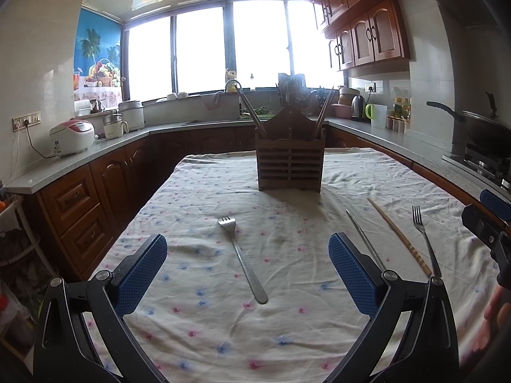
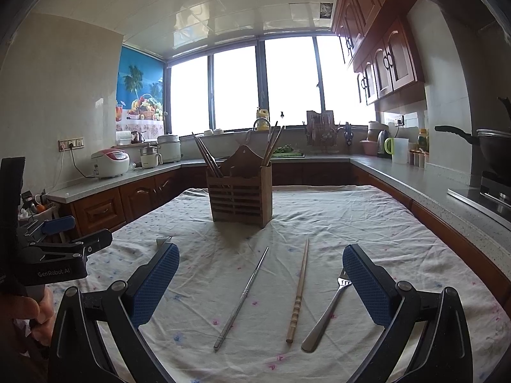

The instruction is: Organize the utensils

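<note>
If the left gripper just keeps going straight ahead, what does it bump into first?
Probably the fork lying on the cloth between the open left gripper fingers, if it travels low. Held higher, it would pass over and likely meet the wooden utensil holder instead; depth is hard to judge.

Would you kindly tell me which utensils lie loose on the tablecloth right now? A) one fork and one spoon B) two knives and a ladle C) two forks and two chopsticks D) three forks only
C: one fork before the left gripper, plus metal chopstick, wooden chopstick and second fork before the right gripper.

Home kitchen, wooden cabinets [image 1: 367, 35], rice cooker [image 1: 72, 137] on countertop [image 1: 134, 135], wok [image 1: 479, 127] on stove
</note>
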`<state>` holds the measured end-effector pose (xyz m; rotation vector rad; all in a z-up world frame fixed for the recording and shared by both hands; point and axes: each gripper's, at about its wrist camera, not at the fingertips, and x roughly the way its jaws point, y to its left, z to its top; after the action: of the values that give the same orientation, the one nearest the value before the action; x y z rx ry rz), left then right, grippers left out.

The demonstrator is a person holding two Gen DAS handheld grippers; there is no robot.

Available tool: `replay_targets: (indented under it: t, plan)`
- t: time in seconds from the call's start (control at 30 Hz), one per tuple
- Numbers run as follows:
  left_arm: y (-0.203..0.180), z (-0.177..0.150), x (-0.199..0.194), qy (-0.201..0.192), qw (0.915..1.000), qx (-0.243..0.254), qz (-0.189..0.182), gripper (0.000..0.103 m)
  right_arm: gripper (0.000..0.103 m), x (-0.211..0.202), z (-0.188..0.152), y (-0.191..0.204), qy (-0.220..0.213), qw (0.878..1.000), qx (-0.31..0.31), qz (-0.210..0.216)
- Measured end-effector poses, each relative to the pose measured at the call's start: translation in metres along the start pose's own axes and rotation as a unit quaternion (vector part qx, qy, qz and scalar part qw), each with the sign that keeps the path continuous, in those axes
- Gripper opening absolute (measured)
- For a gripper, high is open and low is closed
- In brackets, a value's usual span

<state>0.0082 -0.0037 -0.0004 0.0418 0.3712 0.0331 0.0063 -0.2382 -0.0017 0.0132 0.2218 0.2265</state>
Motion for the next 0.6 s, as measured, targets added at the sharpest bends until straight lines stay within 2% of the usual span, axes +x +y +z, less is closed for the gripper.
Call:
replay_targets:
  t: [0.6]
  plan:
    - [-0.0022, 0.0063, 0.0048, 0.006, 1.0000, 0.001, -0.006, 0.103, 0.103, 0.0005, 0.0025, 0.0014, 0.000, 1.000, 0.009, 0.002]
